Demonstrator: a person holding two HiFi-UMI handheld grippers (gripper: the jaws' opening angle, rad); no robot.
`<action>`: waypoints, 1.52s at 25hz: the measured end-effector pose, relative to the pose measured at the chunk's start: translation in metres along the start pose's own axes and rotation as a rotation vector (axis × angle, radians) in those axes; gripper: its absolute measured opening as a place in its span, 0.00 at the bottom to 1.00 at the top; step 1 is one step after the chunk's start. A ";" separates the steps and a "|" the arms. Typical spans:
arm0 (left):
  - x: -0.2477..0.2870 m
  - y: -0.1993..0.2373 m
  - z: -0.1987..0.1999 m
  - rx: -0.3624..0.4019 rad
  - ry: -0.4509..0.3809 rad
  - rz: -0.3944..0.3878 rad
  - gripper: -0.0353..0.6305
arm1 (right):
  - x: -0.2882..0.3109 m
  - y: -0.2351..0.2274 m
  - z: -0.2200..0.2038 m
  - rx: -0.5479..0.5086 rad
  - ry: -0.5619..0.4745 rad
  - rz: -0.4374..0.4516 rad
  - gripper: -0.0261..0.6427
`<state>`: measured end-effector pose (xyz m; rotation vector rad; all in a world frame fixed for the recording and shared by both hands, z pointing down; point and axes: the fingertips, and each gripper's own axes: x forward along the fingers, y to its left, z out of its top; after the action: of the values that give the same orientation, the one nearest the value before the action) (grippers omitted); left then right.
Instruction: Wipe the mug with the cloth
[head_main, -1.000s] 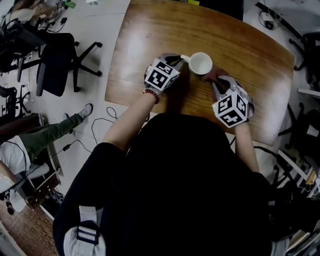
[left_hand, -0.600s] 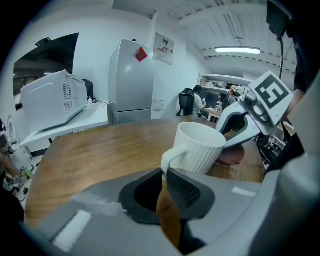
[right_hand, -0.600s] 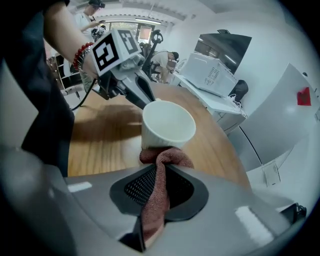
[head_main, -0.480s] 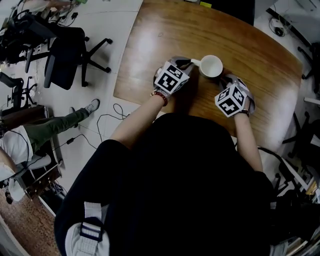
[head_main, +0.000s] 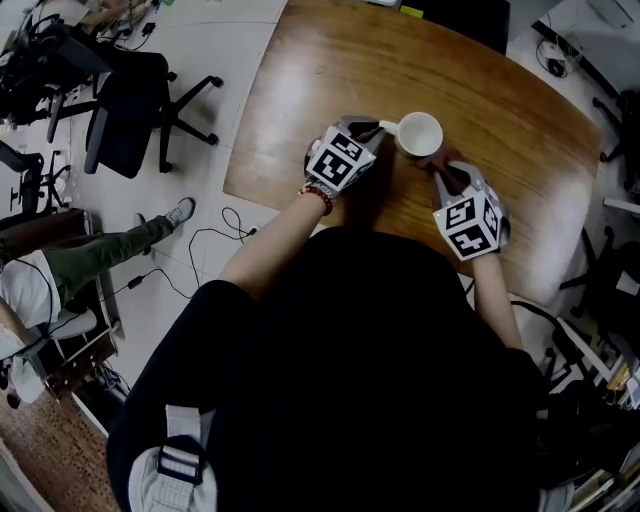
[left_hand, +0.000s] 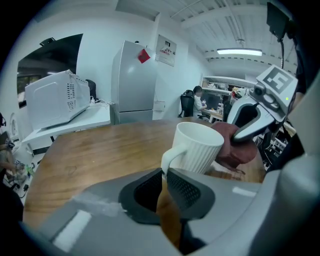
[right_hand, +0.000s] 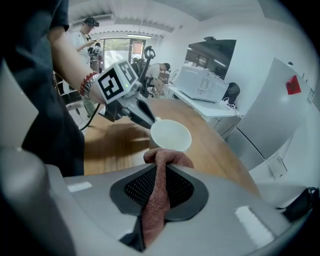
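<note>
right gripper (right_hand: 160, 172) is clamped on the cloth (right_hand: 159, 200), a red-brown strip pinched between the pads, with a bunched fold poking past the tips. the mug (right_hand: 171, 135) stands just ahead of that fold, upright on the table (head_main: 500, 90), mouth up. in the left gripper view the fold looks pressed to the mug's wall on the side away from the handle. left gripper (left_hand: 164, 175) is closed on the handle, which points back toward it, so the mug sits between the two tools. my read: the right hand does the rubbing while the left pins the mug.
</note>
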<state>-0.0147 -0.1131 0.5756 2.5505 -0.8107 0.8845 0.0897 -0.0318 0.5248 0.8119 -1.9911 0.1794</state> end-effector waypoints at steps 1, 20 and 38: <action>0.000 -0.001 0.000 0.001 0.003 0.000 0.11 | -0.004 0.001 0.002 0.006 -0.005 0.001 0.11; -0.011 -0.018 -0.004 0.017 0.003 -0.046 0.12 | 0.052 0.011 -0.028 -0.040 0.109 0.030 0.11; -0.009 -0.023 -0.013 0.036 0.025 -0.062 0.12 | 0.009 0.010 0.004 0.071 -0.008 0.000 0.11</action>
<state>-0.0126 -0.0851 0.5767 2.5752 -0.7109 0.9169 0.0775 -0.0296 0.5318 0.8595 -2.0019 0.2486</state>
